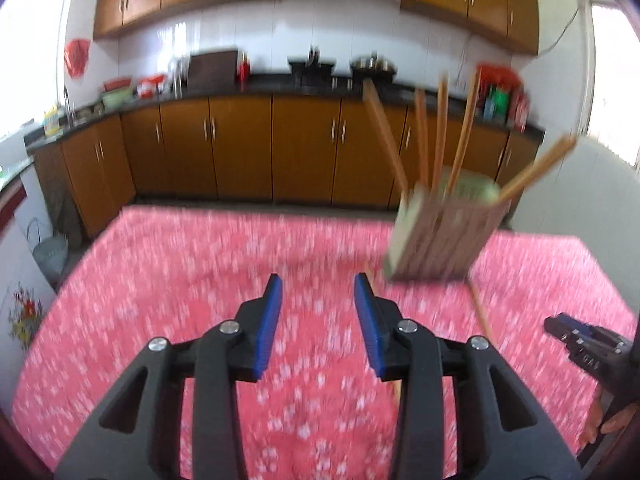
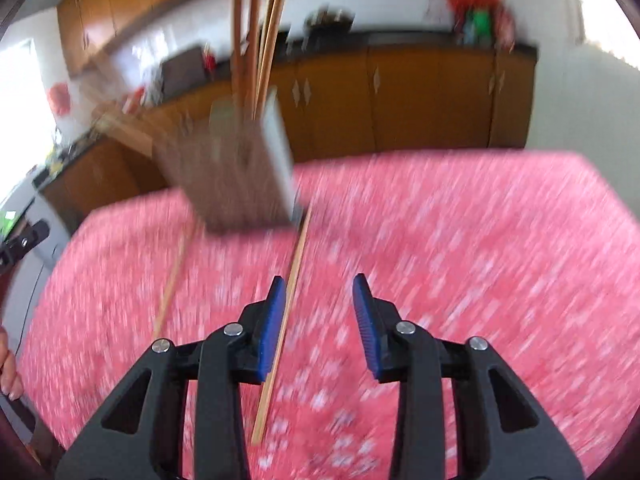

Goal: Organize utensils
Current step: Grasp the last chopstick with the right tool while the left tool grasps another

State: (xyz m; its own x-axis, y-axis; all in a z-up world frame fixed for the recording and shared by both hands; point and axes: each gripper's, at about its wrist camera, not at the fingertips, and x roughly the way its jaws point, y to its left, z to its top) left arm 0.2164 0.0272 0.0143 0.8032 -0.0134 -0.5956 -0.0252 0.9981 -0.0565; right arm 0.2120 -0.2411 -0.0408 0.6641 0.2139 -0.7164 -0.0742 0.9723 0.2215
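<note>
A brown slatted utensil holder (image 1: 440,236) stands on the red patterned tablecloth (image 1: 200,280) with several wooden chopsticks (image 1: 442,128) upright in it. It also shows in the right wrist view (image 2: 236,184). Two loose chopsticks lie on the cloth: one (image 2: 280,332) beside the right gripper's left finger, another (image 2: 170,288) further left. In the left wrist view a loose chopstick (image 1: 482,312) lies right of my left gripper (image 1: 318,286). Both my left gripper and my right gripper (image 2: 320,288) are open and empty above the cloth. Both views are motion-blurred.
The table ends at its far edge (image 1: 260,210), with orange kitchen cabinets (image 1: 240,148) and a dark cluttered counter behind. The right gripper's body (image 1: 588,344) shows at the right of the left view; the left gripper's tip (image 2: 24,240) shows at the left of the right view.
</note>
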